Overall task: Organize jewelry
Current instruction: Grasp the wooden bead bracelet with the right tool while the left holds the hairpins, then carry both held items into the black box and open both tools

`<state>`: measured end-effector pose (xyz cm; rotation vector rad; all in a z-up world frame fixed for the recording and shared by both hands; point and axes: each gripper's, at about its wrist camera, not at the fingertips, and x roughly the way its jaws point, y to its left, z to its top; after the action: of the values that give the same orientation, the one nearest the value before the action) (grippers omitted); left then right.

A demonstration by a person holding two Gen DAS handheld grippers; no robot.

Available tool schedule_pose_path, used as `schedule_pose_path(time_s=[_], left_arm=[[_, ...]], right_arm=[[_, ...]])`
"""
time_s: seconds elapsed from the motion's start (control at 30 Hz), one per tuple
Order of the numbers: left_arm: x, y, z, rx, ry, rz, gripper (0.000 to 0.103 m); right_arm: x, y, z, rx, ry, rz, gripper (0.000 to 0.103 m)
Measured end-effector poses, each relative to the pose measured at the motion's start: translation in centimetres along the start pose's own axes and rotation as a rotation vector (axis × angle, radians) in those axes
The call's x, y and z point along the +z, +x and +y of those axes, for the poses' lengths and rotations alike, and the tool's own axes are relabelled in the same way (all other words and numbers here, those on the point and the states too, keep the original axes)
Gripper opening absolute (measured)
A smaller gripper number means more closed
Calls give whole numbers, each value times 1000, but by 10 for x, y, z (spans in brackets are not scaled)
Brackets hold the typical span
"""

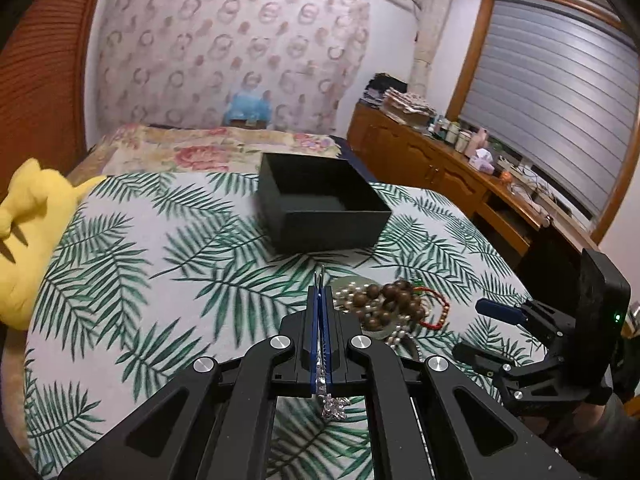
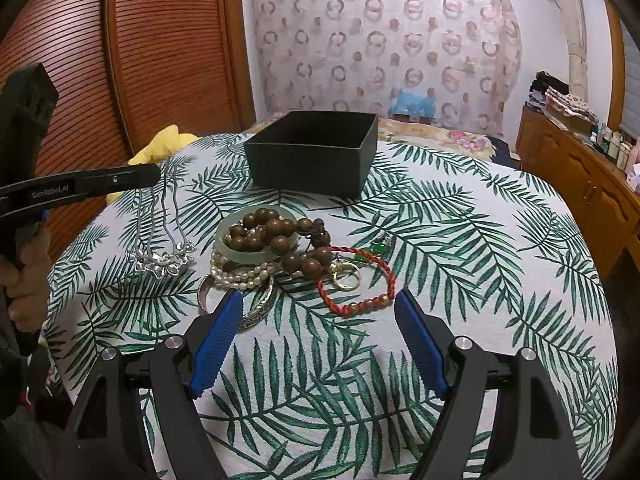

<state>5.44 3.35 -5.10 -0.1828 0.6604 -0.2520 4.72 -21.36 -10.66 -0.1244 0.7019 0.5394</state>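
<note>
Landmark: the open black square cardboard box (image 2: 316,150) is taken as reference; it stands on the bed's palm-leaf printed cover (image 2: 460,240) and appears empty as far as its inside shows.

Left hand-held gripper (image 1: 320,292): the blue pads are pressed together on thin silver chain necklaces (image 2: 162,236), which hang to the near left of the box, their pendants trailing at the cover.

Right hand-held gripper (image 2: 320,308): the blue pads stand wide apart with nothing clamped between them, in front of the jewelry heap on the side away from the box.

Jewelry heap: a brown wooden bead bracelet (image 2: 276,236) lies over a pale green jade bangle (image 2: 224,240), with a white pearl strand (image 2: 236,272) and an engraved silver bangle (image 2: 260,308) beside them. A red braided cord bracelet (image 2: 360,280) lies at the heap's right edge.

Step in hand (judged): the chains are being carried toward the box.

Method: the chains should be lifted until the pendants clear the box wall, centred over the opening, and lowered before release.

Caution: trailing pendants could snag on the heap or catch on the box rim.

Next pick (judged): the red cord bracelet is the most exposed item for the right pads.
</note>
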Motion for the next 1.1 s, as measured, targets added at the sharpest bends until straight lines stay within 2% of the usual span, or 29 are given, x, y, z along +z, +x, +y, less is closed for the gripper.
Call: schedule_pose_path(time_s=[0.23, 0.57, 0.83, 0.93, 1.1], left_arm=[[2, -8, 8, 12, -11, -13, 1], [1, -10, 1, 15, 8, -17, 1], [2, -9, -1, 9, 17, -14, 1], [2, -8, -2, 7, 19, -11, 1], [3, -7, -3, 6, 28, -11, 1]], right_arm=[[11, 13, 11, 28, -65, 22, 67], [36, 41, 12, 87, -111, 54, 37], [40, 52, 9, 114, -129, 95, 31], [40, 53, 10, 127, -140, 102, 16], [46, 45, 7, 131, -140, 66, 15]])
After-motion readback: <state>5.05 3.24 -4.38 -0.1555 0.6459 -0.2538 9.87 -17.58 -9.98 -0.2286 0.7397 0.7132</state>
